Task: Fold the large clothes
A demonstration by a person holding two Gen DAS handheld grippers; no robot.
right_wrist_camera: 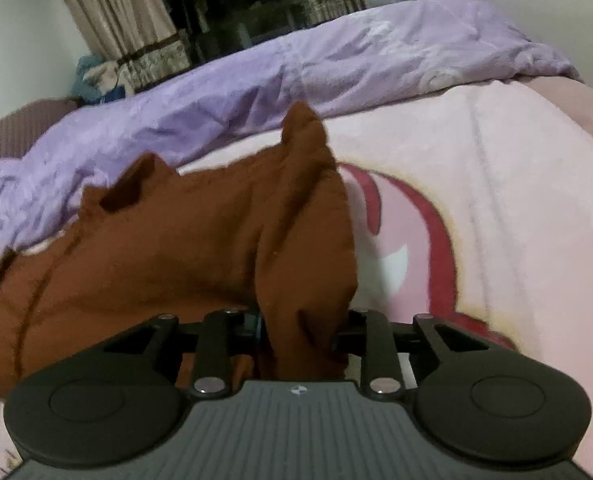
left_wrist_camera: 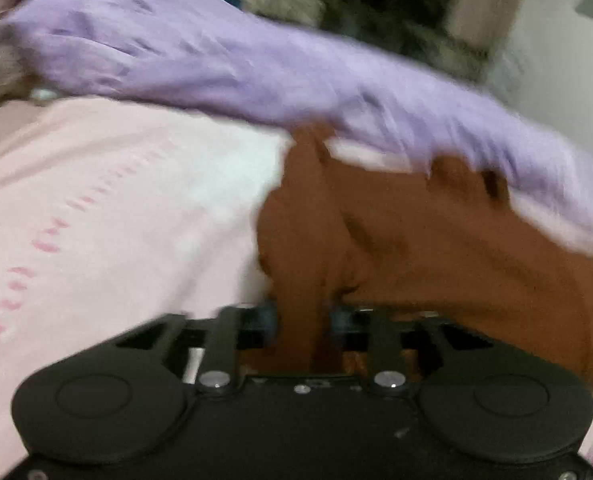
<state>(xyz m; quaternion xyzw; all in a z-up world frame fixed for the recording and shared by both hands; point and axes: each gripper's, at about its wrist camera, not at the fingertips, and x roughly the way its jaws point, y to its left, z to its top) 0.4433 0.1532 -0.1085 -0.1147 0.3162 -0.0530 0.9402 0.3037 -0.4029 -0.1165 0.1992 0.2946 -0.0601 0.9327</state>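
now brown garment [right_wrist_camera: 200, 240] in both hand-held grippers

A crumpled lilac quilt [right_wrist_camera: 280, 76] lies along the far side of the pink printed blanket [right_wrist_camera: 496, 200]; patterned beige curtains [right_wrist_camera: 124, 20] hang beyond.

Both grippers are black, with round side discs and silver screws; the right gripper [right_wrist_camera: 302, 330] has a ribbed grey plate.

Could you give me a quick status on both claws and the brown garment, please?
Left claw shut on brown garment. Right claw shut on it too. Garment bunched on pink blanket. Purple quilt beyond, not obstructing.
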